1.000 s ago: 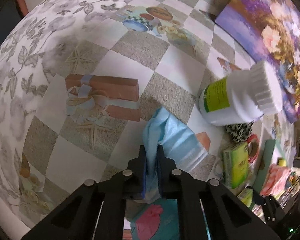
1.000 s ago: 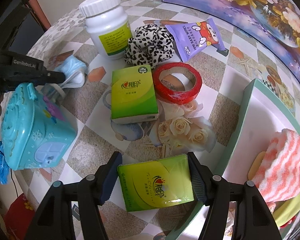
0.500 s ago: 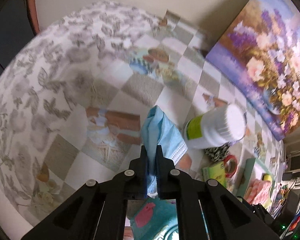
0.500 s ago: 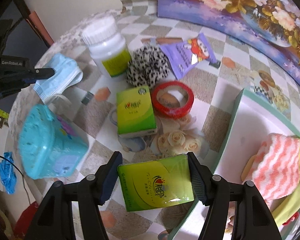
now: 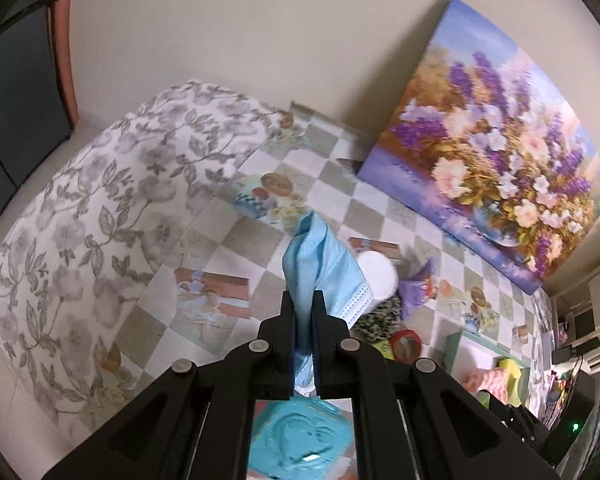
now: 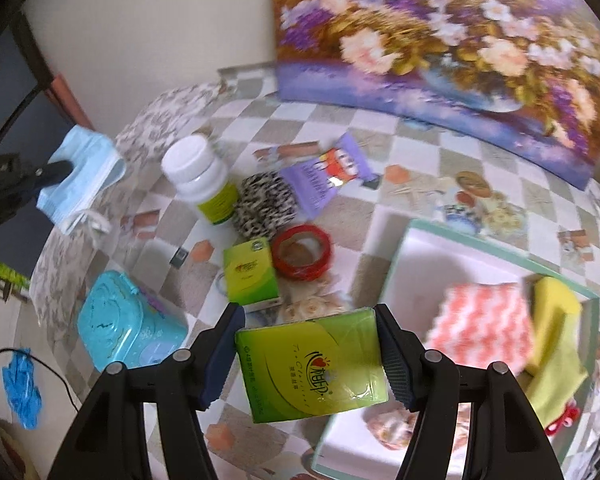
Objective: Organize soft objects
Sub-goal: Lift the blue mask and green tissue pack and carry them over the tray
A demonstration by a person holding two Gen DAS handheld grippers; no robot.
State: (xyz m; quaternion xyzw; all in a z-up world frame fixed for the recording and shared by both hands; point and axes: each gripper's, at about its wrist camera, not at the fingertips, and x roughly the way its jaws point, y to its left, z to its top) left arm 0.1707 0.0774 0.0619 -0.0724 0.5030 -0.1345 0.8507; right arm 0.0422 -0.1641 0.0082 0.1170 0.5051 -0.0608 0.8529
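A flower painting [image 6: 440,32] is leaning against the wall along the table's [image 5: 380,208] far edge. A white tray [image 6: 420,248] is sitting toward the table's right edge, carrying a pink-striped cloth [image 6: 480,328] and a yellow cloth [image 6: 556,340]. A turquoise box [image 6: 128,328] is standing near the left edge. The right gripper [image 6: 310,356] is clasping a green tissue pack [image 6: 312,364] in the air beside the tray's near-left corner. The left gripper [image 5: 303,312] is pinching a blue face mask [image 5: 320,268] tight, clear of the tabletop.
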